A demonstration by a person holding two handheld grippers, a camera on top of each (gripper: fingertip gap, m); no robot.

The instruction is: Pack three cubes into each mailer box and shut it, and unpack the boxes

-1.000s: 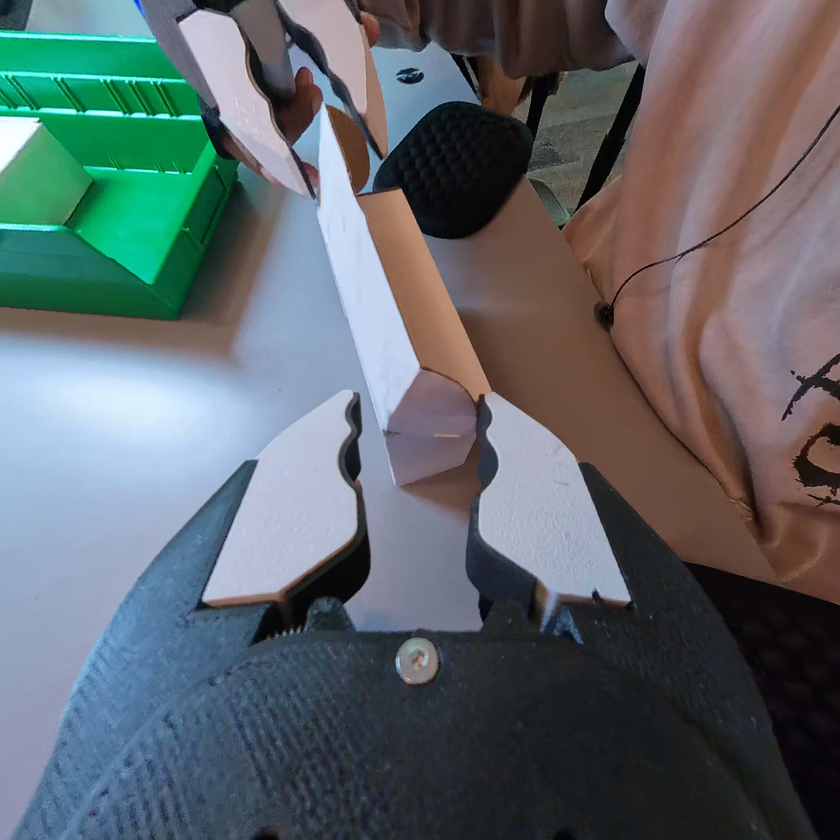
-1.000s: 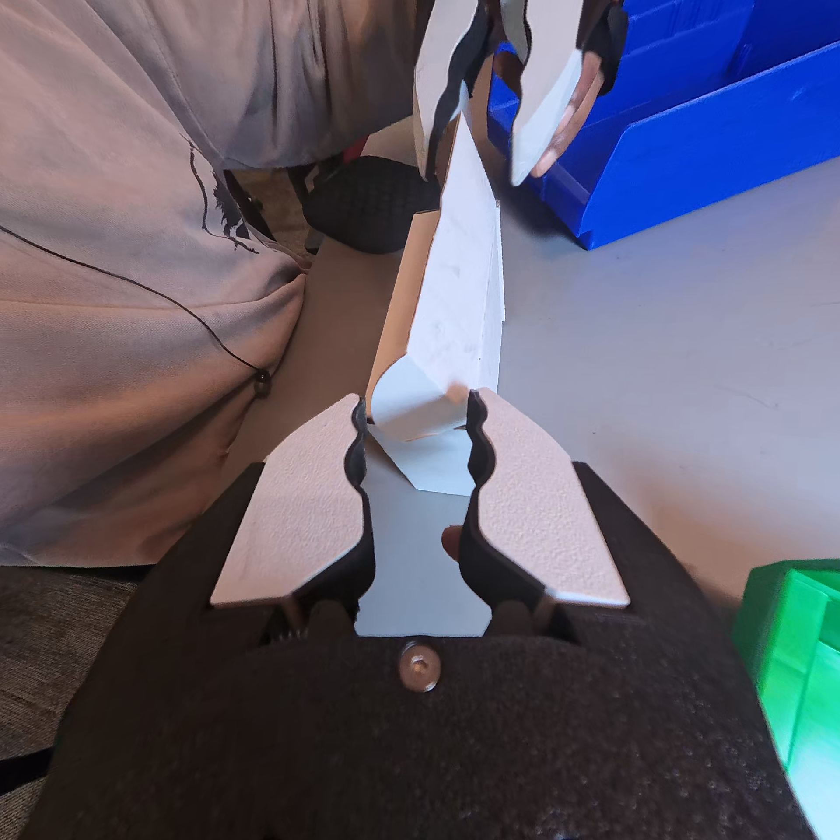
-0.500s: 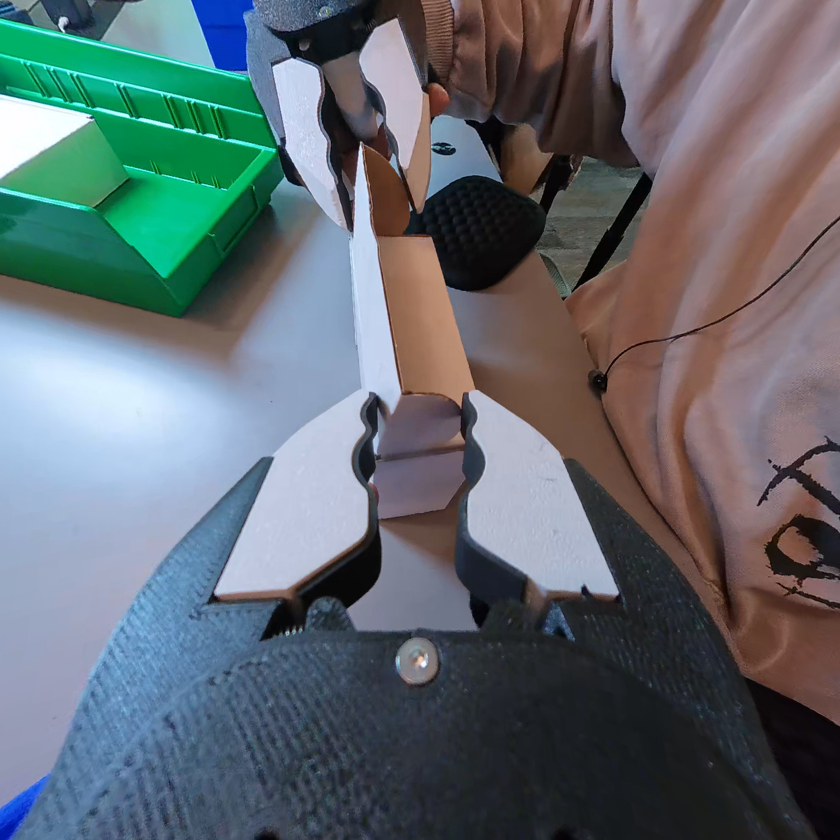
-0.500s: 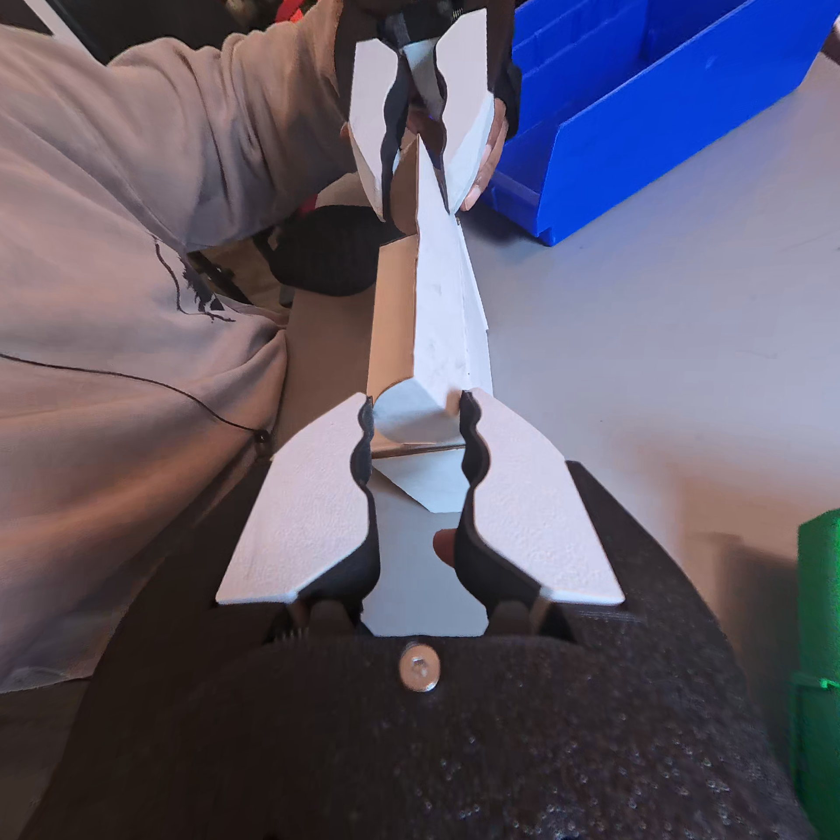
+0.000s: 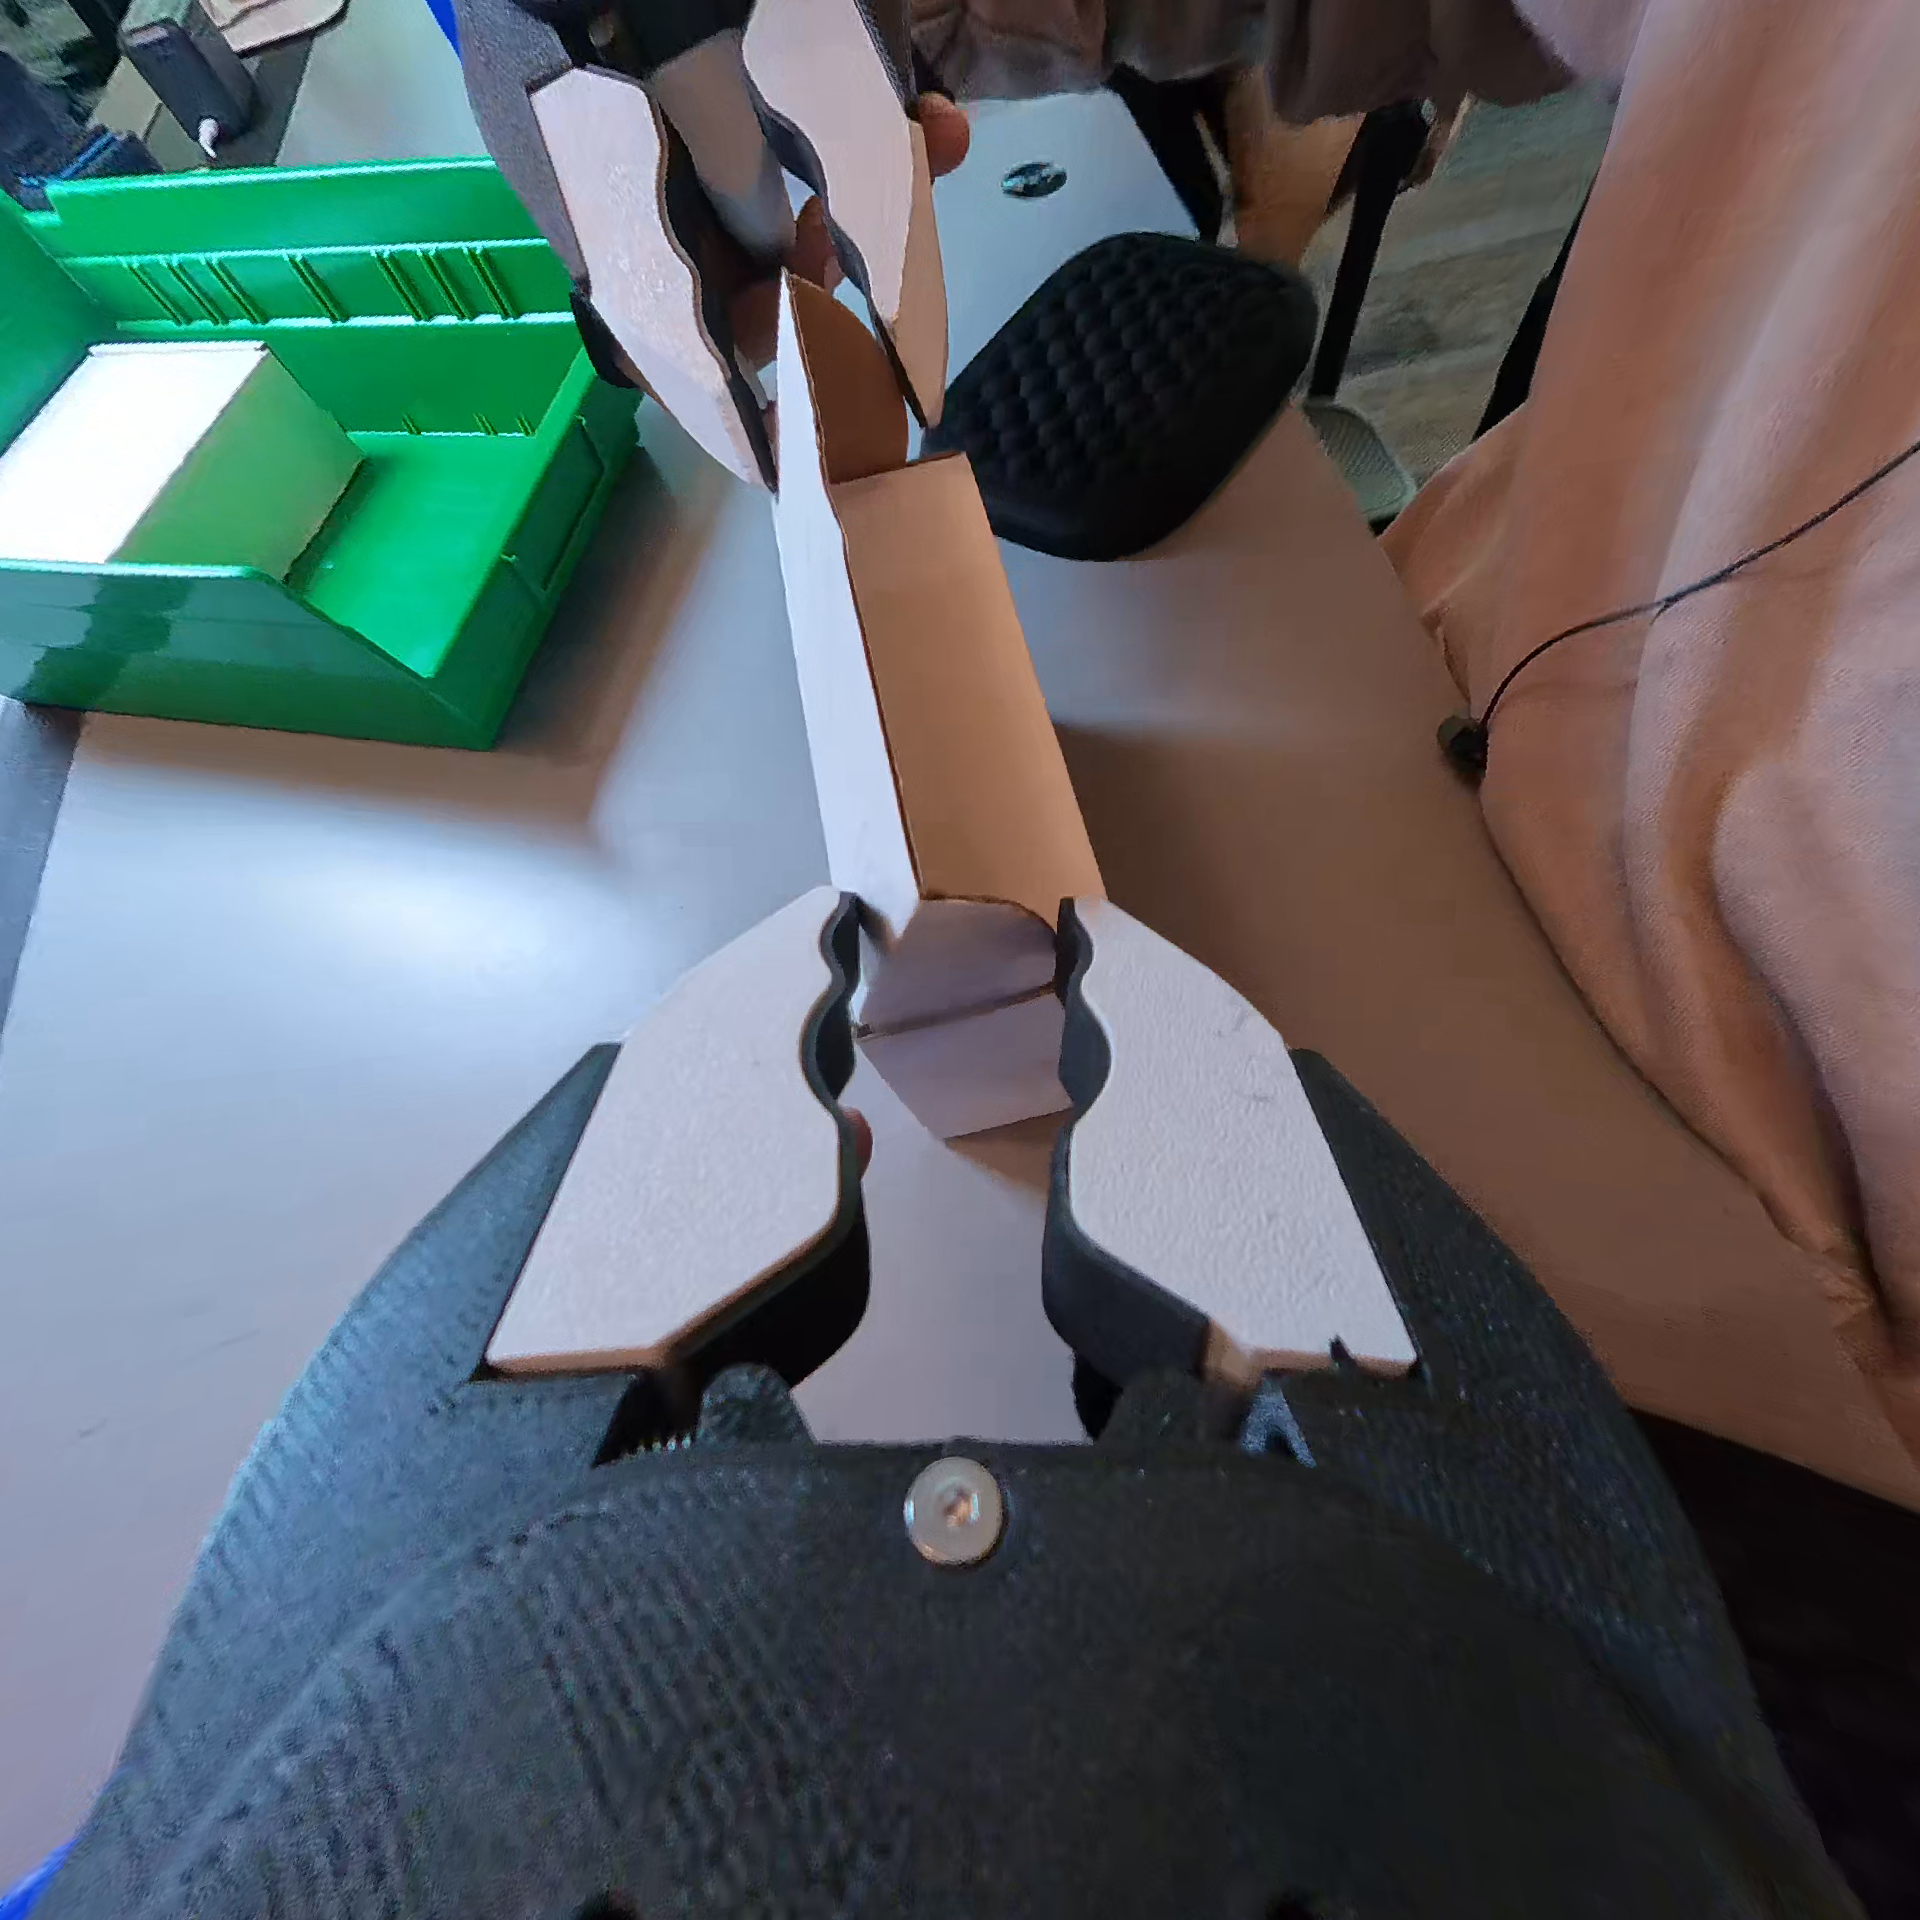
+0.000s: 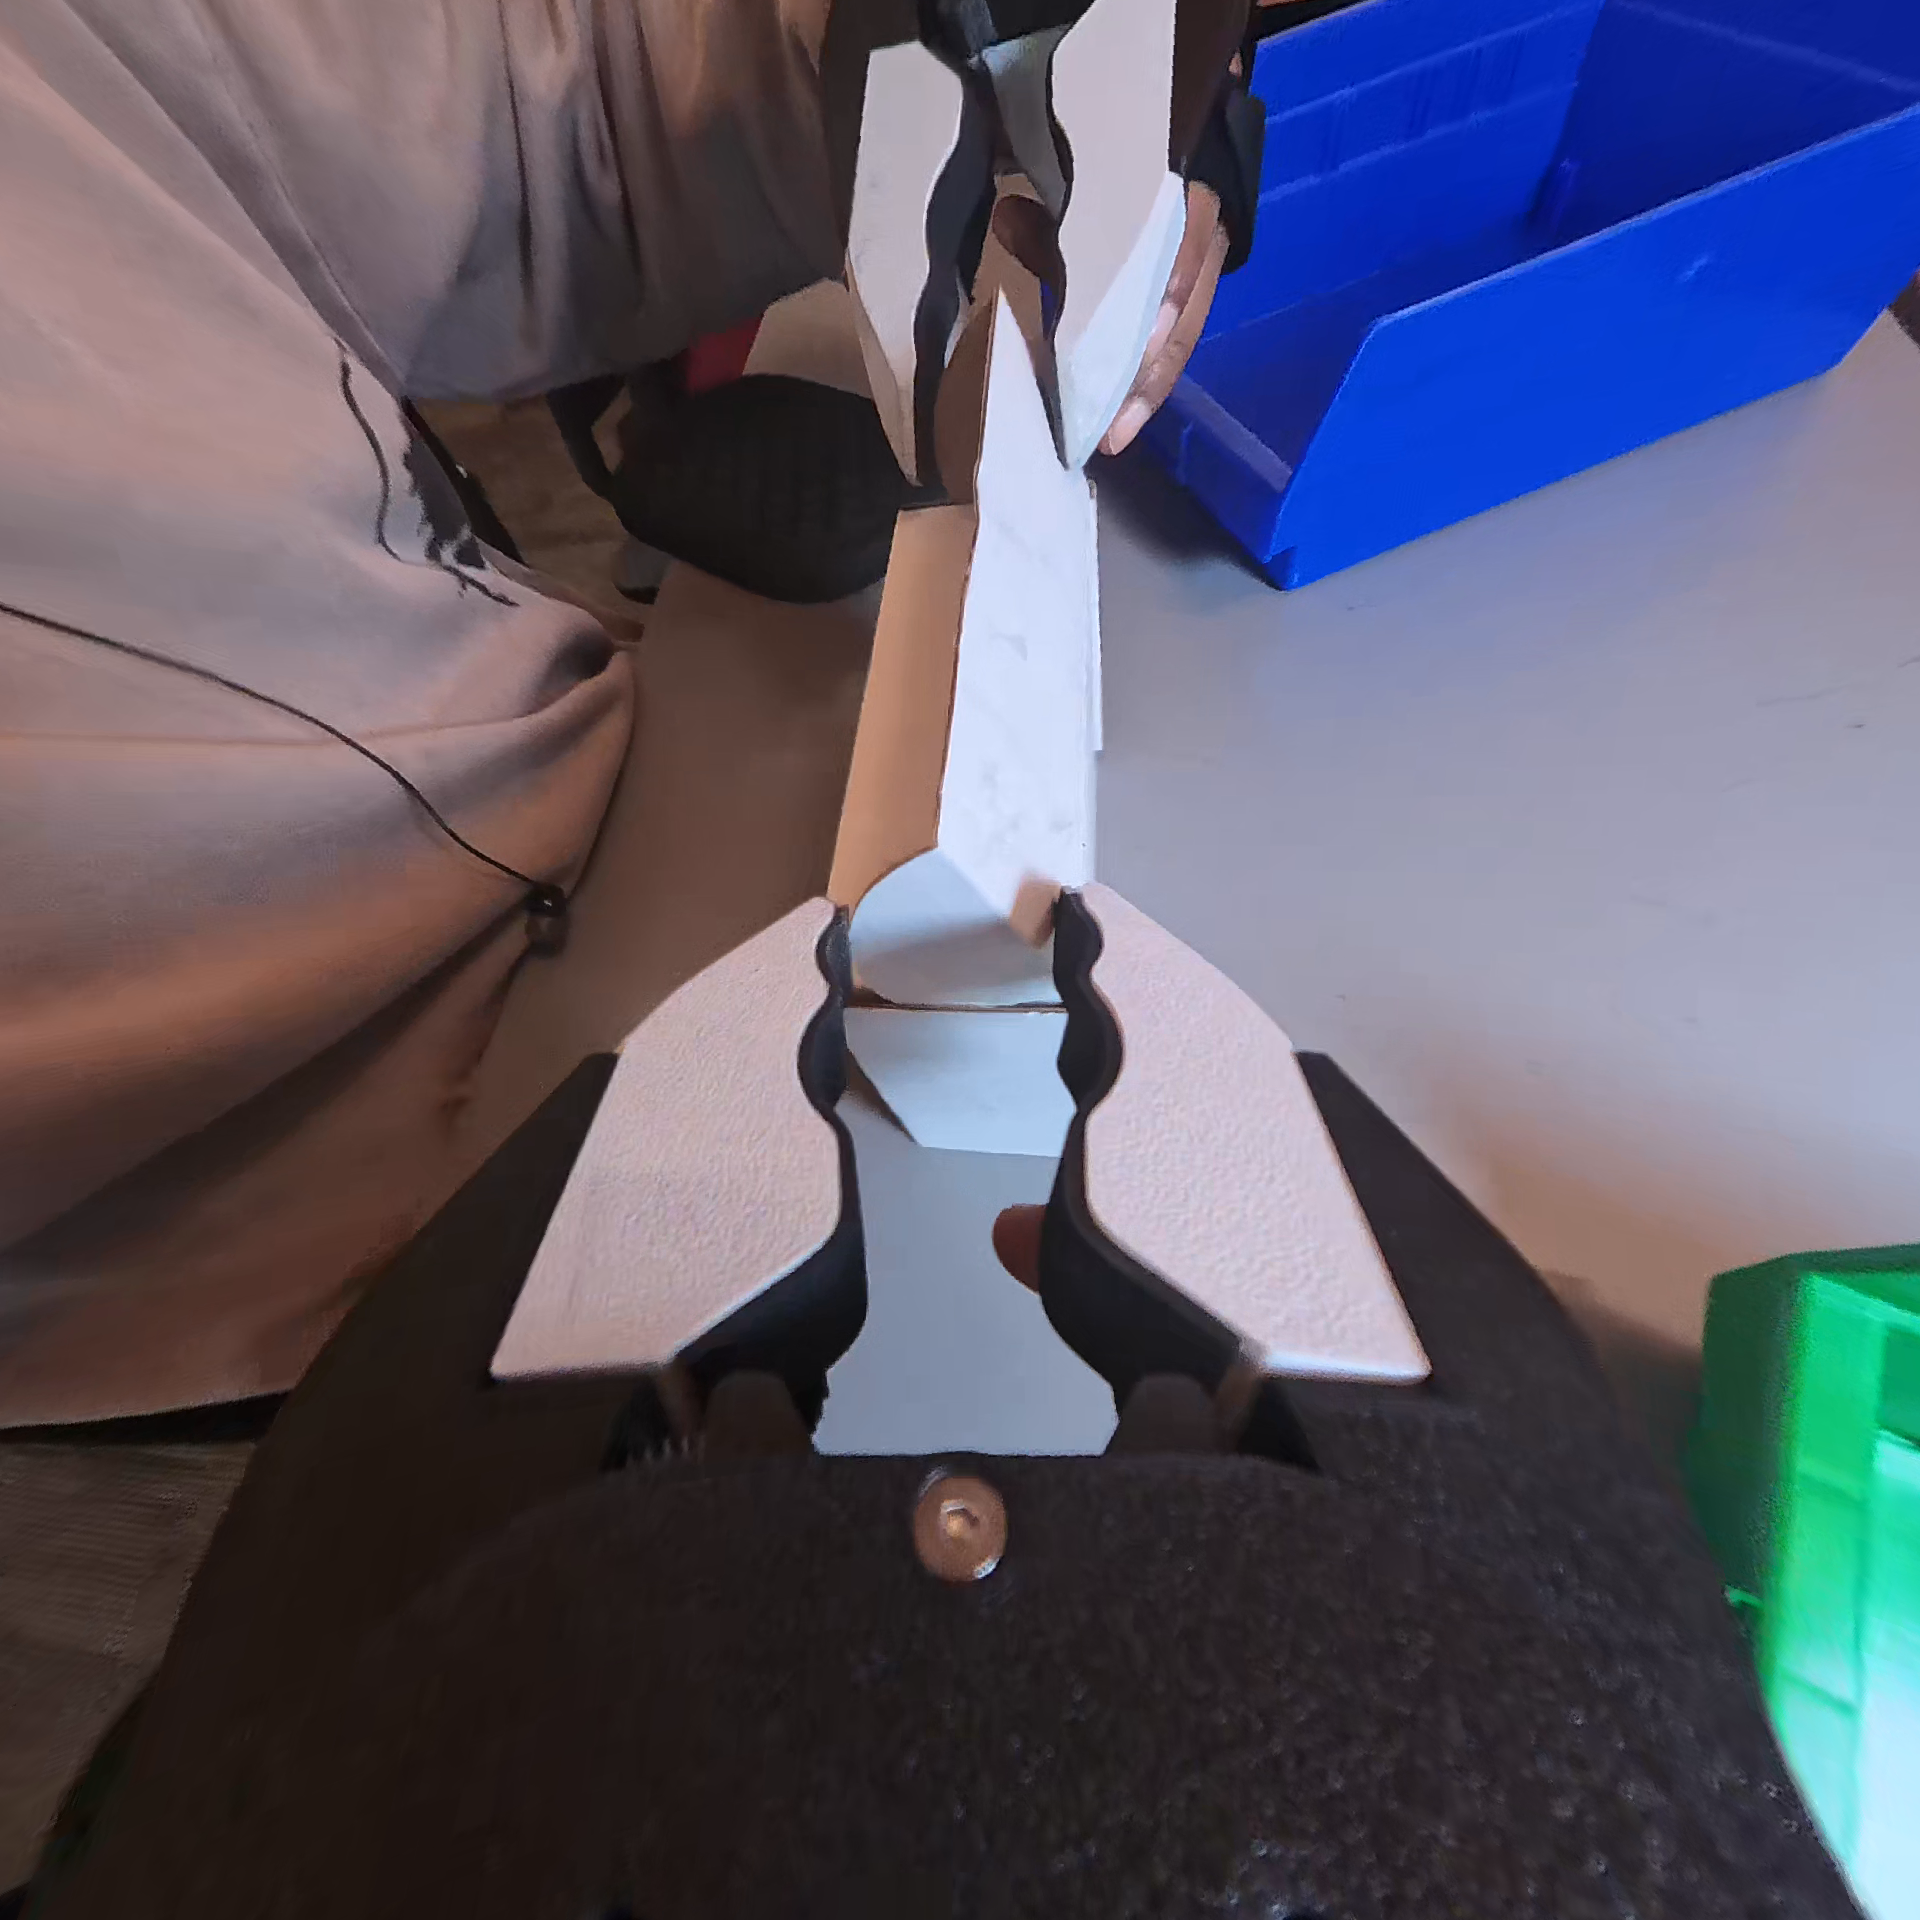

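I hold the box (image 5: pixel 940 707) from both ends.
At frame centre, left gripper (image 5: pixel 956 1023) and right gripper (image 6: pixel 951 992) each clamp one end flap; box inside is hidden, bin (image 5: pixel 312 540) cut off upper left.

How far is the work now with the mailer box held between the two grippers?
Done: one closed white box already sits in the green bin. In hand: the left gripper and the right gripper each clamp one end of the mailer box, its brown inside showing, so it is not shut; no cubes are visible. Left: closing this box; other boxes cannot be seen. The blue bin looks empty.
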